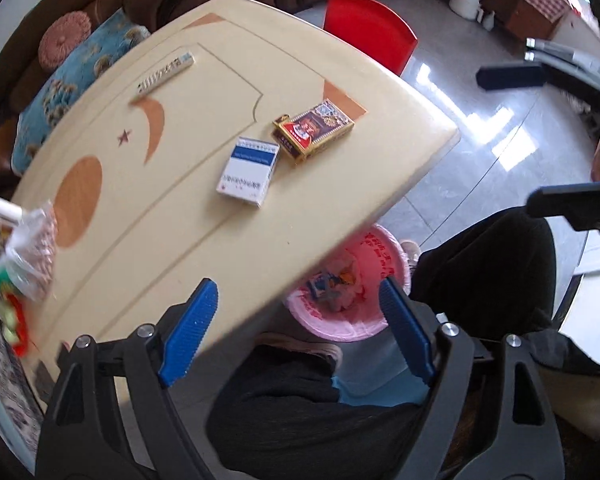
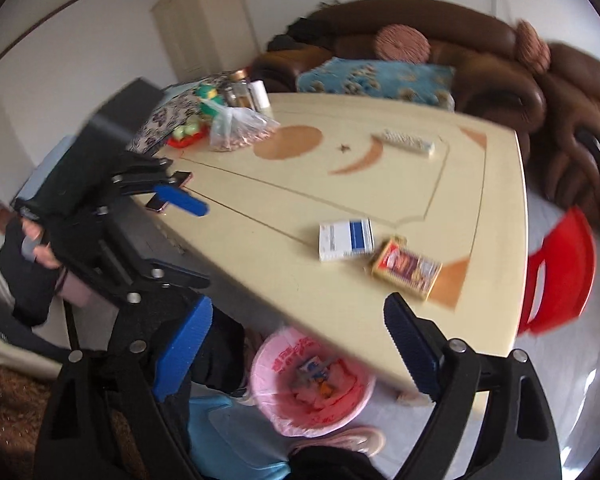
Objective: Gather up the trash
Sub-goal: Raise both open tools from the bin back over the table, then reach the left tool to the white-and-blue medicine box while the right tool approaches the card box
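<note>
A bin lined with a pink bag (image 1: 352, 300) stands on the floor under the table's near edge, with several scraps inside; it also shows in the right wrist view (image 2: 312, 392). On the cream table (image 1: 172, 216) lie a white and blue box (image 1: 249, 171), a red and gold box (image 1: 314, 128) and a flat white strip pack (image 1: 166, 72). The right wrist view shows the same white and blue box (image 2: 346, 239), red and gold box (image 2: 406, 269) and strip pack (image 2: 408, 142). My left gripper (image 1: 298, 332) is open and empty above the table edge and bin. My right gripper (image 2: 296, 354) is open and empty above the bin.
A clear plastic bag of pink bits (image 2: 240, 128), jars (image 2: 242, 94) and toys (image 2: 188, 130) crowd the table's far corner. A red plastic chair (image 2: 560, 272) stands at the table's side. A brown sofa (image 2: 500, 52) with cushions lies behind. A phone (image 2: 168, 196) rests at the table edge.
</note>
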`<state>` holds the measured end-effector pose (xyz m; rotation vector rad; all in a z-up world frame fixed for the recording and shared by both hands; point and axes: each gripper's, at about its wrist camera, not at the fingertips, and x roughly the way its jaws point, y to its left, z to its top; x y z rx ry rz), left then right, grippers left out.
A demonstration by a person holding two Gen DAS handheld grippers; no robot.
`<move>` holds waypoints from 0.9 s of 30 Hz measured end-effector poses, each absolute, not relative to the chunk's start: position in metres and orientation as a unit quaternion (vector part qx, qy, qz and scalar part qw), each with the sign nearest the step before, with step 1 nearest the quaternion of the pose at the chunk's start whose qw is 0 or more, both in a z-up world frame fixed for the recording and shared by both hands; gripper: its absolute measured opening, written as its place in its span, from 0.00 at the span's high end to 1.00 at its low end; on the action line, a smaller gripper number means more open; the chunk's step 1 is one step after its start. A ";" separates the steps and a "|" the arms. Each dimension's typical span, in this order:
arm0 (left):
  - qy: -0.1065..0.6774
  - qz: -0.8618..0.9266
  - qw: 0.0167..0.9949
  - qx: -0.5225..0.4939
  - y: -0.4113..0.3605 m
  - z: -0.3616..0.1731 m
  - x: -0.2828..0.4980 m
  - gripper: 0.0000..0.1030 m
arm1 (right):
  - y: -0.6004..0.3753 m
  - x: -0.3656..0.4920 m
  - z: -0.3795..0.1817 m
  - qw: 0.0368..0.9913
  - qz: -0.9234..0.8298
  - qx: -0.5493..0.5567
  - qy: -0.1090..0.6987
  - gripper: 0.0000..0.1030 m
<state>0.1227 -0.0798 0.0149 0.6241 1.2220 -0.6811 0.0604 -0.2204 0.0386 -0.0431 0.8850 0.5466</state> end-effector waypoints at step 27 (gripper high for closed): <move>0.588 -0.351 0.660 0.308 -0.116 -0.063 0.213 0.22 | -0.250 0.168 -0.016 0.817 0.293 -0.058 0.493 0.17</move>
